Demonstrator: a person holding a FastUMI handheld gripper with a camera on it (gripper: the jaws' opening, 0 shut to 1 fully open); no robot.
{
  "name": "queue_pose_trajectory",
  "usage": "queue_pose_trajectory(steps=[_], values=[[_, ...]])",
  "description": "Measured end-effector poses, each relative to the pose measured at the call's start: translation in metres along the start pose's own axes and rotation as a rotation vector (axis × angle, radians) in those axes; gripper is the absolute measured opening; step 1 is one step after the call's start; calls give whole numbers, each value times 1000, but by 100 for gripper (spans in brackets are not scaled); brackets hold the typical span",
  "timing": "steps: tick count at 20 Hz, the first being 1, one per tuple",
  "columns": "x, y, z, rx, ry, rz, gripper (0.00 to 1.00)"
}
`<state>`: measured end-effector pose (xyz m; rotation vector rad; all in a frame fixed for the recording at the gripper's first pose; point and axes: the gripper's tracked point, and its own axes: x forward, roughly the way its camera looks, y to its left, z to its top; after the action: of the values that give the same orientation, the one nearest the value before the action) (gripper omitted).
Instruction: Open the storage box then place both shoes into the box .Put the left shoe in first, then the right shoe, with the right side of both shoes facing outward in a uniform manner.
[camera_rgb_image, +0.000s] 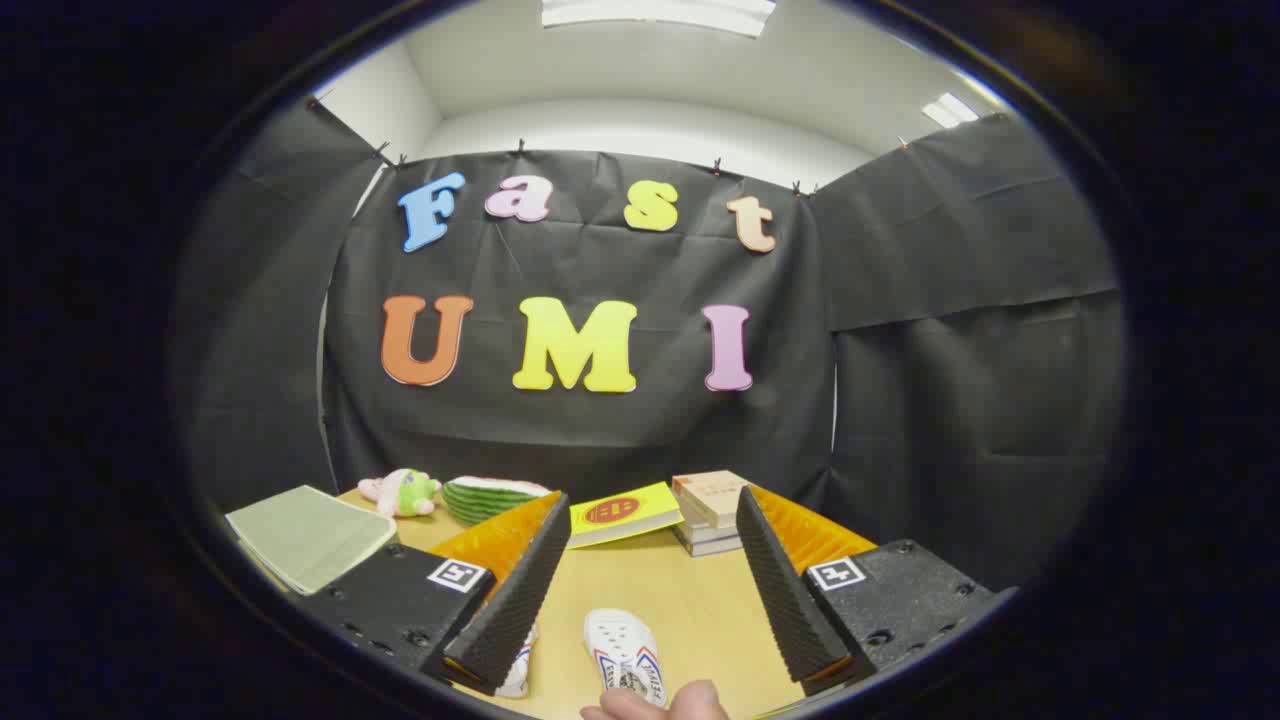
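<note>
Tongs (640, 590) spread wide, nothing pinched, both ribbed fingers (515, 600) held above the table (700, 600) and aimed toward the far edge. Between the fingers, low and close beneath them: a white shoe (622, 650) with red and blue trim, sole up by the look of its studded face, long axis running roughly toward the far edge, slightly angled. Fingertips of a person's hand (660, 705) touching or just at its near end. Partly hidden under the left finger: a second white shoe (520, 670), a sliver of trim showing, just beside the first. Which is left and which right: cannot tell. Storage box: not identified among the things here. Beyond the fingers, along the far edge: a yellow book (620, 515), a stack of books (712, 510), a watermelon-slice toy (490, 497), a small plush toy (400, 492); toward the left edge, a pale green notebook (305, 535). Likely first step, opening the box, judged not yet begun; shoes lie nearer than anything else.
</note>
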<state>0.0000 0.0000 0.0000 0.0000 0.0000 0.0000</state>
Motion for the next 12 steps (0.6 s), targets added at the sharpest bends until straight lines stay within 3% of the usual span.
queue_pose_trajectory(steps=[12], values=[[-5, 13, 4, -10, 11, 29, 100]])
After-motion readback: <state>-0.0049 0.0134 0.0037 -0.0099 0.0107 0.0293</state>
